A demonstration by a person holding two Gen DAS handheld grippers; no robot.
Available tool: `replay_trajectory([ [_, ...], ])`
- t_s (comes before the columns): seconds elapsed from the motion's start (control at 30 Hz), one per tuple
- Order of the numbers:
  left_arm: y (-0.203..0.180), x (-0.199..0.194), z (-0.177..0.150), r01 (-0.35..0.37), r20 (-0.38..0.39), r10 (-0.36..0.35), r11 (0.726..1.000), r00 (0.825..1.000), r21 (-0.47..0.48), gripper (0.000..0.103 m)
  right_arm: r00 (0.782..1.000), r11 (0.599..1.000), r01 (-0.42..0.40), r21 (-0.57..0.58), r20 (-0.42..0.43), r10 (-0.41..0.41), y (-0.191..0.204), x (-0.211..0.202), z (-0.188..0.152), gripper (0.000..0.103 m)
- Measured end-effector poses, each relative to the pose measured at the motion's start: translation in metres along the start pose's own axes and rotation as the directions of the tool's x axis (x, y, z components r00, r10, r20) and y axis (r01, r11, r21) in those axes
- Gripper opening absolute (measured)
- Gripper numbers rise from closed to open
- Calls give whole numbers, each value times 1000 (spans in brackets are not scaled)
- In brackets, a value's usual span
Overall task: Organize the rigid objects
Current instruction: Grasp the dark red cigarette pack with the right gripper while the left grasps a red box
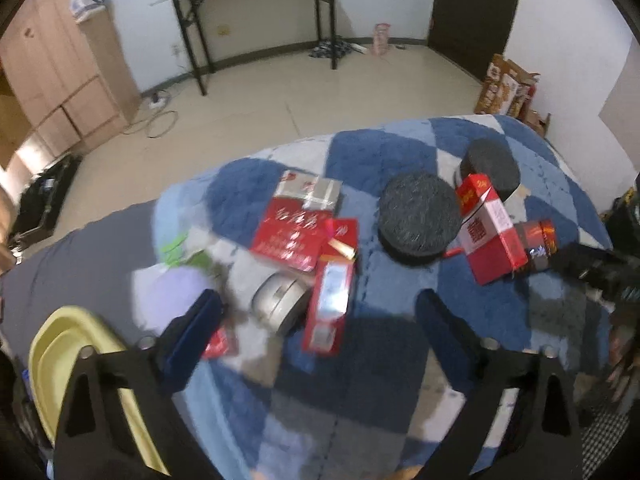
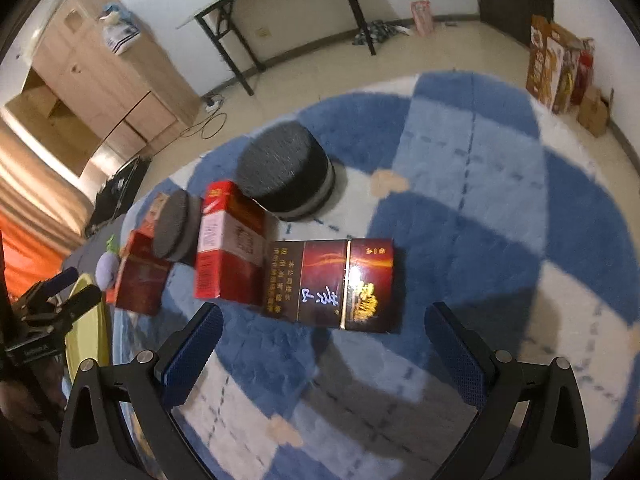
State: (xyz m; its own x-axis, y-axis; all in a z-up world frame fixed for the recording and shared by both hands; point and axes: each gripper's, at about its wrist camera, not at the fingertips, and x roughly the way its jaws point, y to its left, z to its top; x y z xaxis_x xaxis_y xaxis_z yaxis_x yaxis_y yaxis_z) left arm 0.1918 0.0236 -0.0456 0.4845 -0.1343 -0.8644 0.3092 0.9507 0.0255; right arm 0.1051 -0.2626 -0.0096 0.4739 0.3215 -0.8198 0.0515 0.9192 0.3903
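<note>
Several rigid objects lie on a blue and white checked blanket [image 1: 380,152]. In the left wrist view my left gripper [image 1: 320,316] is open and empty above a silver round tin [image 1: 278,300] and a long red box [image 1: 332,304]. A flat red box [image 1: 290,232], two dark round tins [image 1: 418,216] [image 1: 490,166] and a red and white box [image 1: 490,236] lie beyond. In the right wrist view my right gripper [image 2: 324,328] is open and empty, just short of a dark red carton [image 2: 332,284]. The red and white box [image 2: 228,244] stands left of it.
A yellow basin [image 1: 68,360] sits at the blanket's left edge, next to a lilac plush toy [image 1: 172,292]. In the right wrist view the left gripper [image 2: 68,292] shows at the far left. A black table [image 1: 256,8], a wooden cabinet [image 1: 60,64] and cardboard boxes [image 1: 508,88] stand on the floor behind.
</note>
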Motion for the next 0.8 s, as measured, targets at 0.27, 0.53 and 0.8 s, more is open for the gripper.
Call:
replay_trajectory([
  [0.27, -3, 28, 7, 81, -70, -78, 996, 994, 45, 57, 998, 995, 64, -79, -17, -65, 17, 33, 3, 103],
  [0.53, -15, 47, 1, 64, -139, -54, 995, 989, 70, 24, 989, 972, 147, -185, 3, -149, 34, 65, 3, 103],
  [0.8, -6, 26, -6, 68, -80, -67, 998, 995, 11, 24, 974, 930, 227, -290, 78, -213, 41, 71, -9, 94],
])
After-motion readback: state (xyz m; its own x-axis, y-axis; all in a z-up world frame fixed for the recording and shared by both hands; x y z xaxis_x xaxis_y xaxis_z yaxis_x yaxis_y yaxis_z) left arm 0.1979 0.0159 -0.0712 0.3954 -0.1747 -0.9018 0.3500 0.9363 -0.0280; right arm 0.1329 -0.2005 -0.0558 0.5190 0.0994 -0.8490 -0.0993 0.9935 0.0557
